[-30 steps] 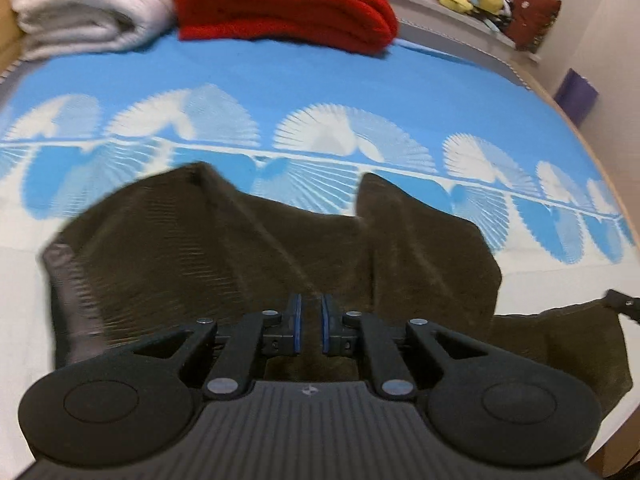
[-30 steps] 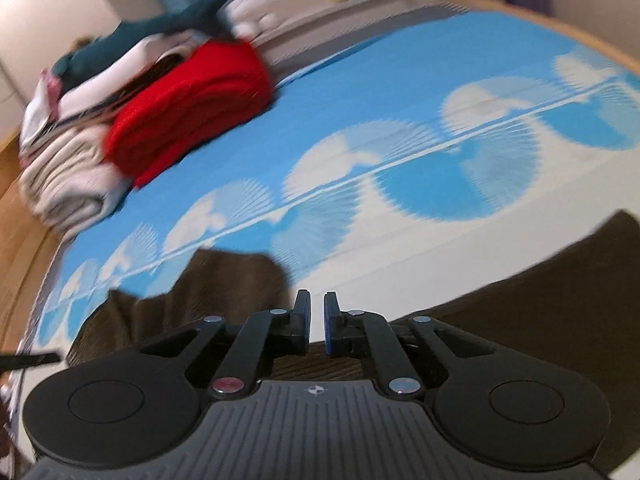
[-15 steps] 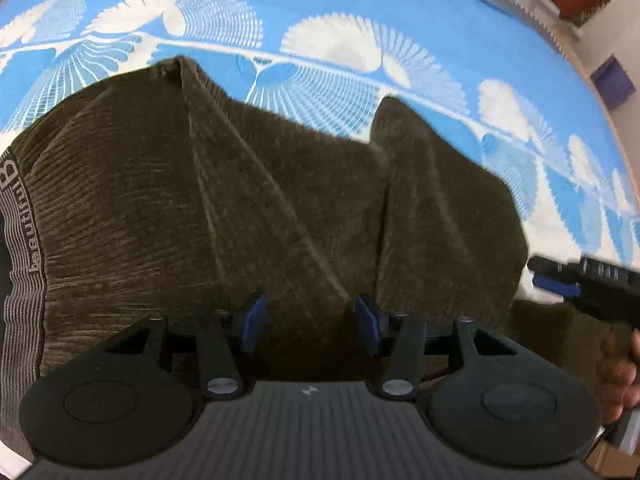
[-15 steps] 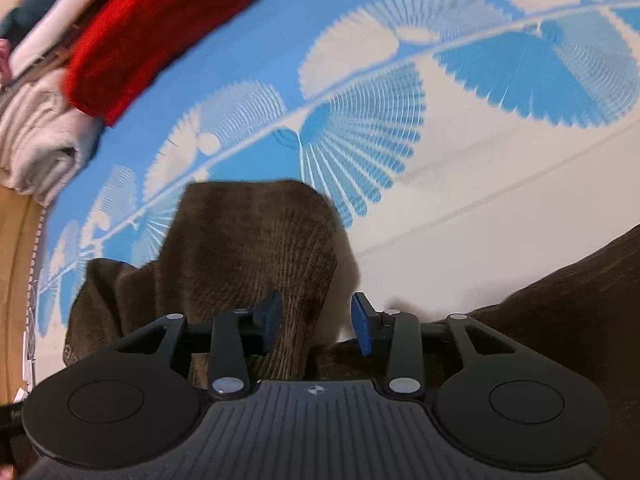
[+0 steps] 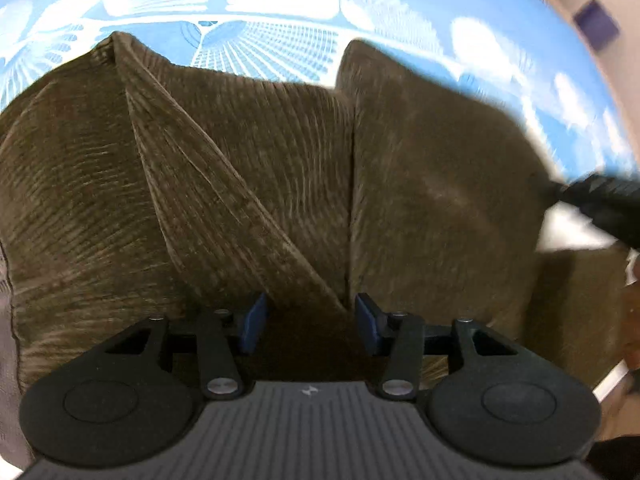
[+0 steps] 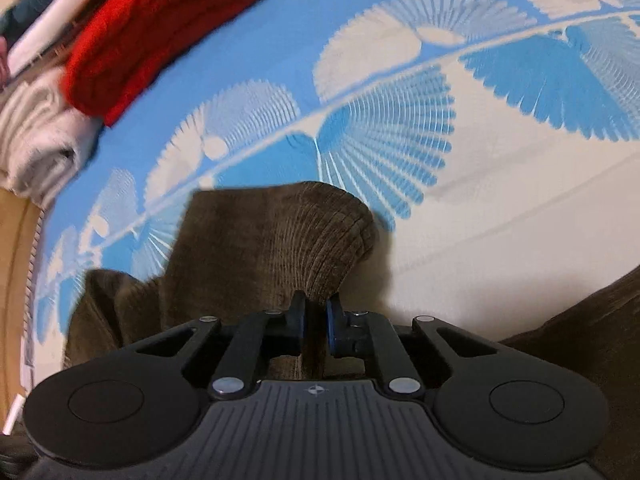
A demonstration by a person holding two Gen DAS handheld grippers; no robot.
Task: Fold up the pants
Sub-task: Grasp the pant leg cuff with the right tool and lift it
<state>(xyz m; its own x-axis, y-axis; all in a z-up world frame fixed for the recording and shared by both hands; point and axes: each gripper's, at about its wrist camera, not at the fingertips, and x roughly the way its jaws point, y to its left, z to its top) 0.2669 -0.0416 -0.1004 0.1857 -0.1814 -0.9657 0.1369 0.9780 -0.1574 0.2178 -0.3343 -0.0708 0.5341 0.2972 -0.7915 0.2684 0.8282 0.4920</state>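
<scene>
Corduroy pants point(image 5: 256, 184), dark brown, are lying rumpled on a bed with a blue-and-white fan-print sheet point(image 6: 400, 80), and both grippers are down on them getting a hold. The right gripper point(image 6: 317, 322) has just been closing and its jaws are now pinched nearly together on a fold of the fabric at the near end of a rounded flap, so that side looks gripped. The left gripper point(image 5: 310, 322) has also been closing but its jaws are only partly closed, with a ridge of cloth running down between them and the blue pads point(image 5: 370, 320) not clearly pressing on it yet. To do this step well I'd say finish that left pinch on the full thickness of the ridge before lifting, and keep both hands level so the cloth doesn't twist. Far left in the right view sits a folded red blanket point(image 6: 160, 32) beside a pale folded one point(image 6: 36, 148), well apart from the pants. Hard to tell which part is waistband or leg; the right edge of the left view is blurred and the pants run off frame.
</scene>
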